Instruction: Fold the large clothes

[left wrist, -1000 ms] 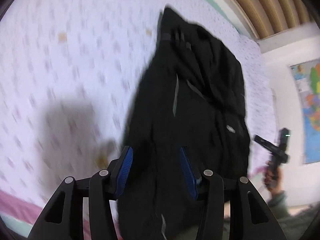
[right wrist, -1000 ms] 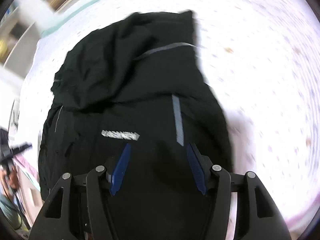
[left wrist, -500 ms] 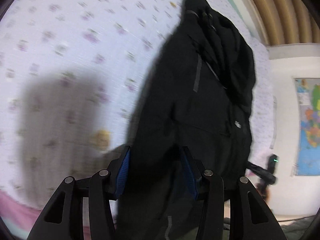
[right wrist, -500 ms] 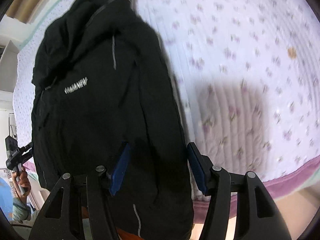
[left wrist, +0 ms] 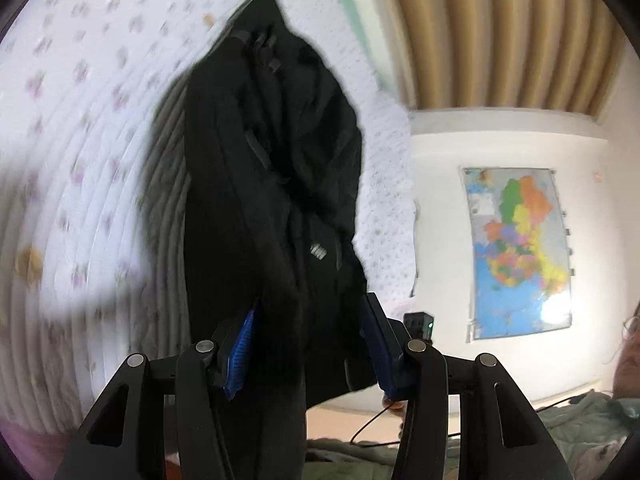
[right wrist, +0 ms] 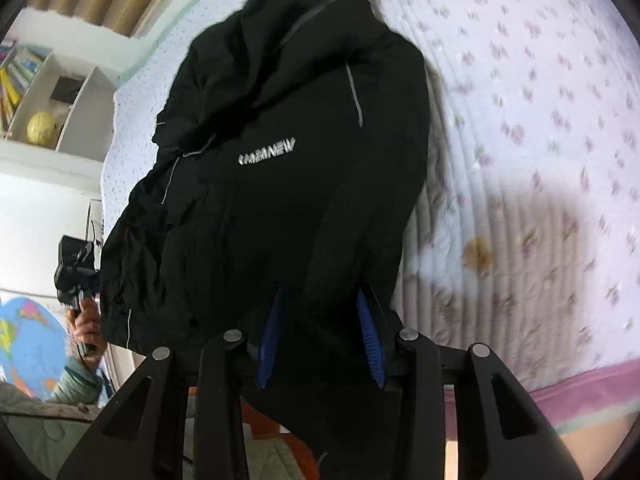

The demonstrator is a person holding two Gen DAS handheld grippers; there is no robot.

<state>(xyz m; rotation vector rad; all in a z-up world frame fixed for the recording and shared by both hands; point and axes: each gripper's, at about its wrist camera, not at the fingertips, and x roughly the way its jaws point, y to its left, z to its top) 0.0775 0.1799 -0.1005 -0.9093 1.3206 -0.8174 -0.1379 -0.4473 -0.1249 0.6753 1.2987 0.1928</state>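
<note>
A large black jacket point(left wrist: 276, 184) with grey stripes and a silver chest logo point(right wrist: 267, 152) hangs over a white quilted bed with small flowers point(left wrist: 80, 152). My left gripper point(left wrist: 308, 340) has the jacket's lower edge between its blue pads; the jaws stand partly apart around the cloth. My right gripper point(right wrist: 320, 340) likewise has the other side of the hem between its pads. The jacket point(right wrist: 288, 168) is lifted at the near end, its hood end far up the bed. The right gripper shows in the left wrist view point(left wrist: 418, 322), the left one in the right wrist view point(right wrist: 74, 272).
The bed point(right wrist: 540, 160) has a pink edge at the near side point(right wrist: 580, 392). A wall map point(left wrist: 520, 252) hangs at right. A white shelf with books and a yellow ball point(right wrist: 40, 128) and a globe point(right wrist: 28, 340) stand at left. A tan curtain point(left wrist: 500, 32) hangs behind.
Both grippers have gone from above the jacket to its near hem and lifted it off the bed; the cloth now sits between the pads and hangs.
</note>
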